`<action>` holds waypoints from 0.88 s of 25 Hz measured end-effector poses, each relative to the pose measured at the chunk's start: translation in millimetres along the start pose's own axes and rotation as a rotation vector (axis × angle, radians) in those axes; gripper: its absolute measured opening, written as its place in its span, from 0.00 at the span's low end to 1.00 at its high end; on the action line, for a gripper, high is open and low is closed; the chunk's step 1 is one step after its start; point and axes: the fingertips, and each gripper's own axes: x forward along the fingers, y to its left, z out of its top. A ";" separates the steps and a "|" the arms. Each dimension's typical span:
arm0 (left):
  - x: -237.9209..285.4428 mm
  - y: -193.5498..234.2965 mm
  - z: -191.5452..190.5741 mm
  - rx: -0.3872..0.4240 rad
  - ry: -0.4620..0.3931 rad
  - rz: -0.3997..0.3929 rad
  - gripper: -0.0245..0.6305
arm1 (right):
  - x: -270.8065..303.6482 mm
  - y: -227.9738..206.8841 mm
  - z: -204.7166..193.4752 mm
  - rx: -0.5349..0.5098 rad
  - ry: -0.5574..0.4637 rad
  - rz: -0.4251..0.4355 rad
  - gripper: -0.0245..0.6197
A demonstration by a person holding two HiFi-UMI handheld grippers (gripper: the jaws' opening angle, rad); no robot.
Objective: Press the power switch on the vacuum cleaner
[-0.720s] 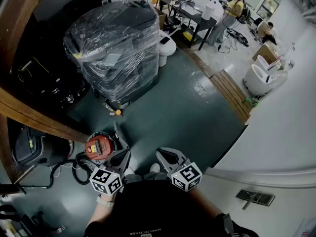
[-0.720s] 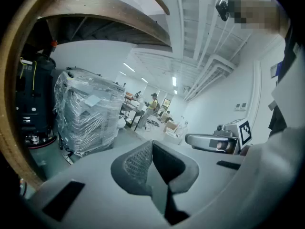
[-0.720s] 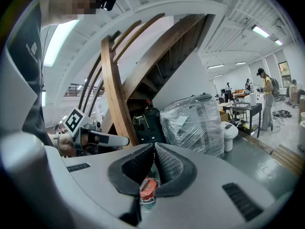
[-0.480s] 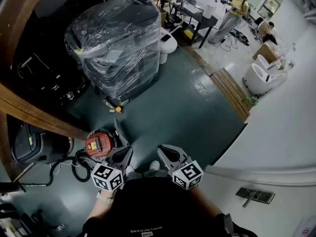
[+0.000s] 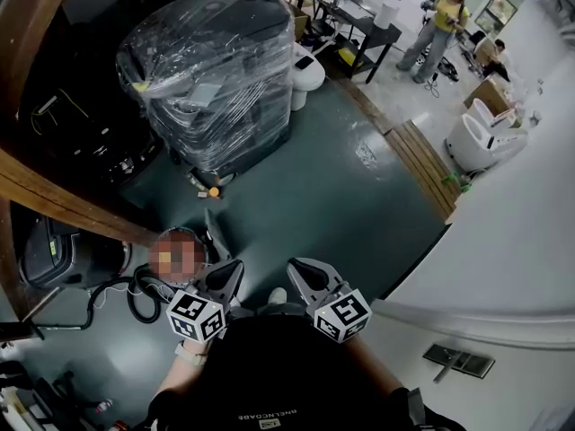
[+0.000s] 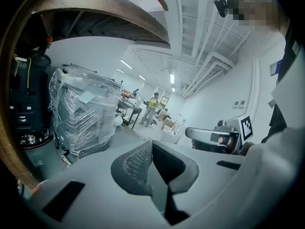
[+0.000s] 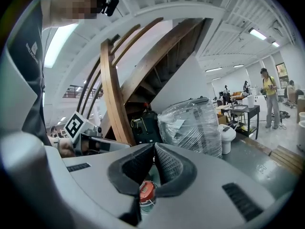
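Observation:
The vacuum cleaner (image 7: 147,192) is a small canister with a red top, standing on the dark green floor; in the right gripper view it shows low down in the gap behind the jaws. In the head view its top is blurred over, and only its black hose (image 5: 141,300) shows at lower left. My left gripper (image 5: 236,268) is shut on nothing and hangs just right of the vacuum, above it and apart from it. Beside it my right gripper (image 5: 293,266) is also shut and empty. Both are held close to my body.
A tall plastic-wrapped stack (image 5: 211,79) stands ahead on the left. A wooden stair beam (image 5: 63,200) crosses the left, with a dark machine (image 5: 58,259) under it. A white wall (image 5: 503,241) closes the right. Planks (image 5: 427,173), toilets (image 5: 481,137) and a person (image 5: 440,25) lie farther off.
The view has shifted a little, so the vacuum and both grippers sit slightly higher in the head view. Both grippers stay shut and keep their spacing.

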 end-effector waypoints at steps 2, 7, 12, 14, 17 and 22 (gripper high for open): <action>8.9 -4.3 -0.5 0.009 0.004 0.013 0.06 | -7.4 -9.7 -0.5 -0.004 0.002 0.005 0.08; 21.4 -10.0 -0.4 0.018 0.004 0.046 0.06 | -19.2 -29.6 -5.7 0.005 0.017 0.023 0.08; 33.2 -4.8 -6.0 -0.008 0.014 0.066 0.06 | -10.9 -39.2 -7.1 0.014 0.024 0.049 0.08; 39.1 -2.3 -5.7 -0.013 0.017 0.068 0.06 | -4.3 -44.0 -6.5 0.018 0.027 0.057 0.08; 49.0 8.1 -2.4 -0.026 0.019 0.071 0.06 | 10.4 -52.5 -4.9 0.023 0.039 0.067 0.08; 67.2 46.6 11.4 -0.048 0.020 0.083 0.06 | 50.9 -70.9 3.1 0.020 0.060 0.074 0.08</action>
